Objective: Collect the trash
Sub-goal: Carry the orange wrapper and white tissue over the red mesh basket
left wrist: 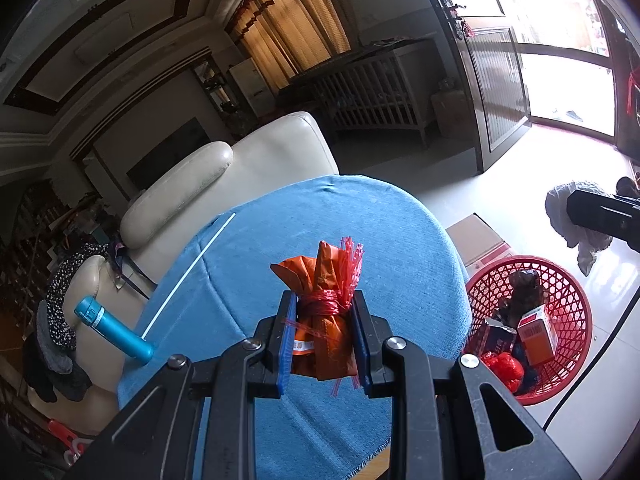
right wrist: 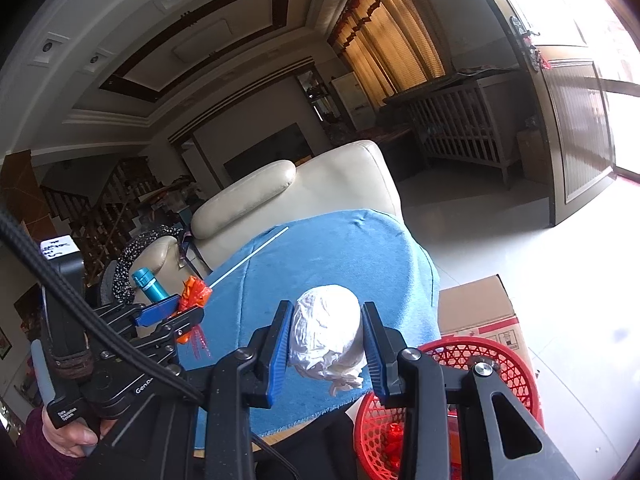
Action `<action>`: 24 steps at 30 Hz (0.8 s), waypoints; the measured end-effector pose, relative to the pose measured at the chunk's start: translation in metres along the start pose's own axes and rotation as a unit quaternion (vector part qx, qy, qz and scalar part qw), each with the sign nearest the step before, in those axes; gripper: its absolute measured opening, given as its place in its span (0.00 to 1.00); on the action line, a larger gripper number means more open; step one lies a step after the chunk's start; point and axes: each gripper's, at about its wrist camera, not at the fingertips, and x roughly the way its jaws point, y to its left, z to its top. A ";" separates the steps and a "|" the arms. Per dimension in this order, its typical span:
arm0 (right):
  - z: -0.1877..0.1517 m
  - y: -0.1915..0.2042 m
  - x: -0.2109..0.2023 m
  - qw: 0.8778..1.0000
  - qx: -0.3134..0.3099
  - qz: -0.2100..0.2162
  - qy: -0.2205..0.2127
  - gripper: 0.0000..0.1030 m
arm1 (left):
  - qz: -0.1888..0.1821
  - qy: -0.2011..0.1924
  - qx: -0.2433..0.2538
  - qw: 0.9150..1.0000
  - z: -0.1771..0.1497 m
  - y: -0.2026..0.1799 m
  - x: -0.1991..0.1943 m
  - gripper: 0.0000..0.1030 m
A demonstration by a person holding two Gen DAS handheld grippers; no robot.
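Observation:
My left gripper [left wrist: 325, 316] is shut on an orange plastic bundle [left wrist: 326, 300] tied with red strips, held above the blue cloth-covered table [left wrist: 280, 232]. It also shows at the left of the right wrist view [right wrist: 172, 312], with the bundle [right wrist: 194, 300] in its blue pads. My right gripper [right wrist: 325, 336] is shut on a crumpled white plastic bag [right wrist: 326, 332] over the table's near edge. A red mesh basket [left wrist: 568, 280] stands on the floor to the right of the table and holds boxes and red wrappers. It also shows in the right wrist view [right wrist: 516, 364].
A teal bottle [left wrist: 112, 328] and a white straw [left wrist: 188, 276] lie on the table's left side. A cream leather sofa [left wrist: 248, 160] stands behind the table. A cardboard box [left wrist: 476, 240] sits on the floor beside the basket. A grey bag [left wrist: 560, 208] lies on the floor.

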 end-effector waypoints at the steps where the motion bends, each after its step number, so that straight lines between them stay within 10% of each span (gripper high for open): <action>1: -0.001 -0.001 0.000 1.000 0.001 -0.002 0.000 0.35 | -0.001 0.000 0.001 1.000 0.000 0.000 0.000 0.27; 24: -0.006 -0.018 -0.010 1.000 0.015 -0.020 -0.004 0.35 | -0.007 0.003 0.005 1.000 -0.001 -0.003 0.000 0.27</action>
